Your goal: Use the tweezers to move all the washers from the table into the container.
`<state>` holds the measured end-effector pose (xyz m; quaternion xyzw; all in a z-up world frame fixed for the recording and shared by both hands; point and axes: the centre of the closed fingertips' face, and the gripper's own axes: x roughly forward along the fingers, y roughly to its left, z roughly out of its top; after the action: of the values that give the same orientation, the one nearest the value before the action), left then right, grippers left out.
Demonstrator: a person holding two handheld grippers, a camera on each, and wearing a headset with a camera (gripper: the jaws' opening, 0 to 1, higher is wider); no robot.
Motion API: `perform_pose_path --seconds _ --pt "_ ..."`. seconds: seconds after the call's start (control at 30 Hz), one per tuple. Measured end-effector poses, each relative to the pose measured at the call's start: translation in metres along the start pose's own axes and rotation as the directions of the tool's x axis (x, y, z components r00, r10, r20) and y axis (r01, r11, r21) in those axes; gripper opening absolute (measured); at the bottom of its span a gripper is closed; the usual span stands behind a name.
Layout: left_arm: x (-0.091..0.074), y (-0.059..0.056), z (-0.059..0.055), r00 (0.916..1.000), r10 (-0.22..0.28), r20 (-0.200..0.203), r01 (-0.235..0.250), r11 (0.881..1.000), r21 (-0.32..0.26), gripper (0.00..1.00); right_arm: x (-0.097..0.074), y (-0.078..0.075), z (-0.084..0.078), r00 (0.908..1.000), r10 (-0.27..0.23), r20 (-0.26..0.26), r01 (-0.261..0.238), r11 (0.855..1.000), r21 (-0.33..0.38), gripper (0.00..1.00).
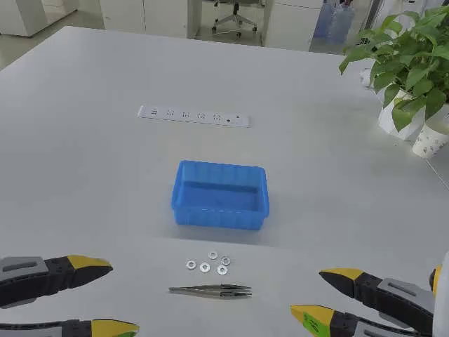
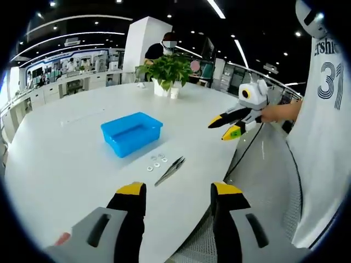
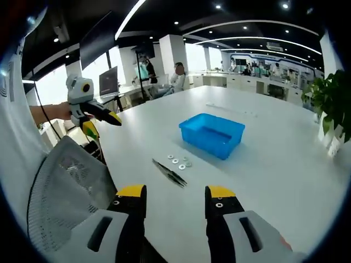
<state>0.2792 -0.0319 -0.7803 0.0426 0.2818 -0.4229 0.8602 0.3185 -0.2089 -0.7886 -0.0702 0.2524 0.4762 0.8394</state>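
While the left hand-held gripper [image 1: 123,295] and right hand-held gripper [image 1: 307,291] are hovering open-jawed, slim silver metal tweezers [image 1: 210,290] are lying between them.

The head view's left and bottom edges cut off the left gripper [image 1: 124,295]; its right and bottom edges, the right gripper [image 1: 307,291]. The plant [image 1: 410,56] at the desk's [image 1: 84,175] right edge runs out of frame. In the right gripper view the washers [image 3: 179,161] are too small to count.

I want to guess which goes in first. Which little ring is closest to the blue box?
The washer at the far tip of the bunch, facing the blue container; the other four lie closer to the tweezers.
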Motion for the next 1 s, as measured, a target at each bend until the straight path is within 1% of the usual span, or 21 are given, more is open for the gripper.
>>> perform_pose_path --seconds 0.53,0.63,0.8,1.0 --pt "-0.001 0.001 -0.005 0.9999 0.016 -0.004 -0.016 1.000 -0.002 0.56 0.001 0.003 -0.002 1.0000 0.003 -0.009 -0.003 1.000 -0.005 0.45" --pt "-0.001 0.000 -0.007 0.9998 0.018 -0.010 -0.018 1.000 -0.002 0.56 0.001 0.004 -0.001 1.0000 0.004 -0.009 -0.004 1.000 -0.004 0.45" --pt "0.001 -0.001 -0.011 0.9994 0.012 -0.032 -0.012 1.000 0.008 0.56 0.002 0.004 -0.003 0.9999 0.005 -0.013 -0.005 1.000 -0.004 0.45" --pt "0.002 0.000 -0.011 0.9994 0.010 -0.034 -0.009 1.000 0.005 0.56 0.003 0.004 -0.004 0.9999 0.006 -0.013 -0.006 1.000 -0.003 0.45"
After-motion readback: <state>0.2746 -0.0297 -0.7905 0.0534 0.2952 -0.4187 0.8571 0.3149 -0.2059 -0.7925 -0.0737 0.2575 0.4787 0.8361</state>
